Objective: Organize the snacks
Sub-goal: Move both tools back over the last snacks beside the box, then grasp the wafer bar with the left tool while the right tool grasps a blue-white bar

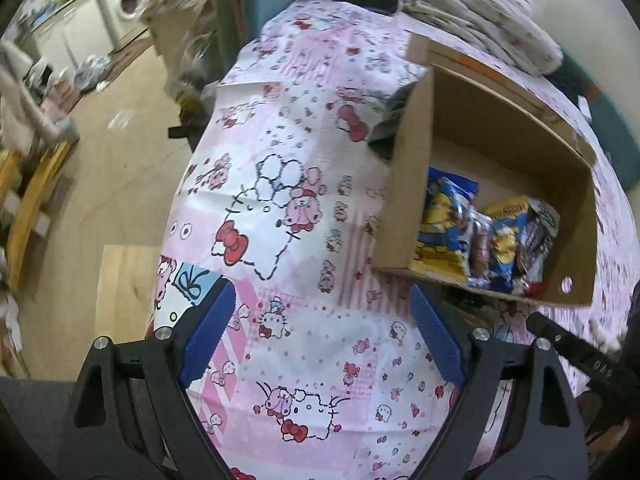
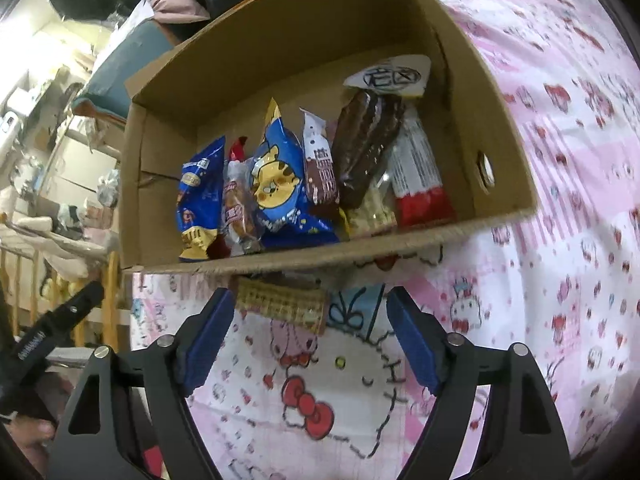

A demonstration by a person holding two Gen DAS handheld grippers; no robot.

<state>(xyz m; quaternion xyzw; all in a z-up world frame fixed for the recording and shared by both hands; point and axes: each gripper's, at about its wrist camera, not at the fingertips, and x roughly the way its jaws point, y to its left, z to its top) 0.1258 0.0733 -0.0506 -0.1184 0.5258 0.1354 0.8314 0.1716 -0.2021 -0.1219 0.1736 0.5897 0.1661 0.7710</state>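
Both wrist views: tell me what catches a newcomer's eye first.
The cardboard box, with snack packets lined up along its near wall, fills the upper part of the right wrist view. Under it lies the pink cartoon-cat cloth. A wafer pack lies outside the box, ahead of the open right gripper.

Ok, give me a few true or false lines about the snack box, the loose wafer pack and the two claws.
1. The cardboard box holds several snack packs. True.
2. The wafer pack lies inside the box. False: it lies on the patterned cloth just outside the box's near wall.
3. The right claw is open and holds nothing. True.
4. The left claw grips a blue snack bag. False: it is open, with only cloth between its fingers.
5. The box is lidded. False: its top is open.
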